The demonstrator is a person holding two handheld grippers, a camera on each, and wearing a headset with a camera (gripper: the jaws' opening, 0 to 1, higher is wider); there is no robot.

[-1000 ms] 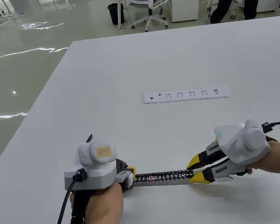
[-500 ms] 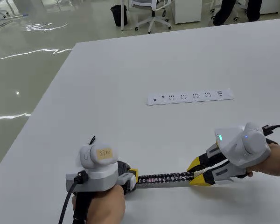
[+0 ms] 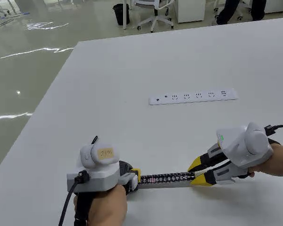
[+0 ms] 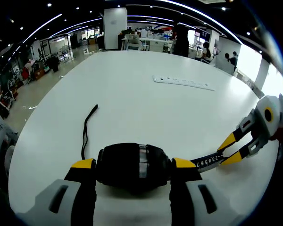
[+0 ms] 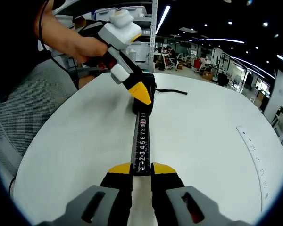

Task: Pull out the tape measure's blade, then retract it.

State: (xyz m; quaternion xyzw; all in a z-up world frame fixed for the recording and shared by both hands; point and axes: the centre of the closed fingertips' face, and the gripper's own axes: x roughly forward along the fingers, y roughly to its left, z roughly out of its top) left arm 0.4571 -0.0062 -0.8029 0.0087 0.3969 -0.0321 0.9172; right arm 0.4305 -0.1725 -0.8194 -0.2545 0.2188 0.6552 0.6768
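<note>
The white bench (image 3: 132, 84) takes up most of the head view. A long white power strip (image 3: 193, 96) lies flat on it, well apart from the work at the near edge.

The left gripper (image 3: 127, 179) sits low at the near edge, held in a hand (image 3: 101, 207). In the left gripper view its yellow-tipped jaws (image 4: 133, 165) stand fairly wide and clamp the tape case from both sides. The right gripper (image 3: 196, 173) is off to the right, its jaws pointing back toward the left one. In the right gripper view its jaws (image 5: 141, 168) are nearly together, pinching the free end of the blade between the yellow tips.

The black tape case (image 4: 132, 165) rests on the bench between the left jaws. The blade (image 3: 167, 179) is drawn out part way and runs straight and low over the bench from the case to the right jaws, its printed numbers facing up (image 5: 142, 141).

A thin black strap (image 4: 86, 129) trails from the case across the bench, away from the person.
</note>
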